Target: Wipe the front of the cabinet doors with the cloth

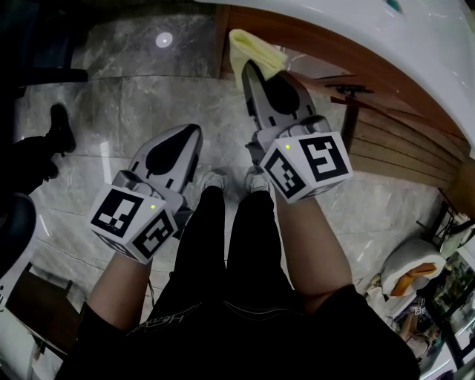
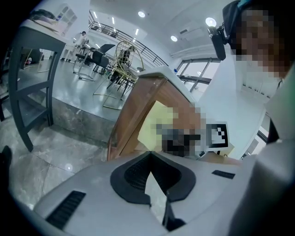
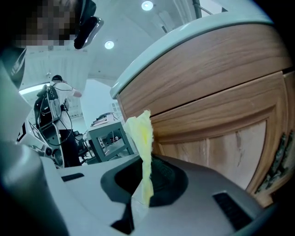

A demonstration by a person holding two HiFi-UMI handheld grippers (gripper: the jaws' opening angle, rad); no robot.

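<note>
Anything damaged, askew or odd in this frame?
Only one thing: a rough, mottled strip along the right edge of the cabinet door, unlike the smooth wood around it; wear or a fitting, I cannot tell. The right gripper pinches the yellow cloth normally.

floor (image 1: pixel 141 104): grey marble | ceiling (image 2: pixel 161 32): round lights (image 2: pixel 141 14) | chairs (image 2: pixel 94 59): far back

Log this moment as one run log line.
right gripper: shut on yellow cloth | left gripper: shut, empty | cloth beside cabinet door, contact unclear
</note>
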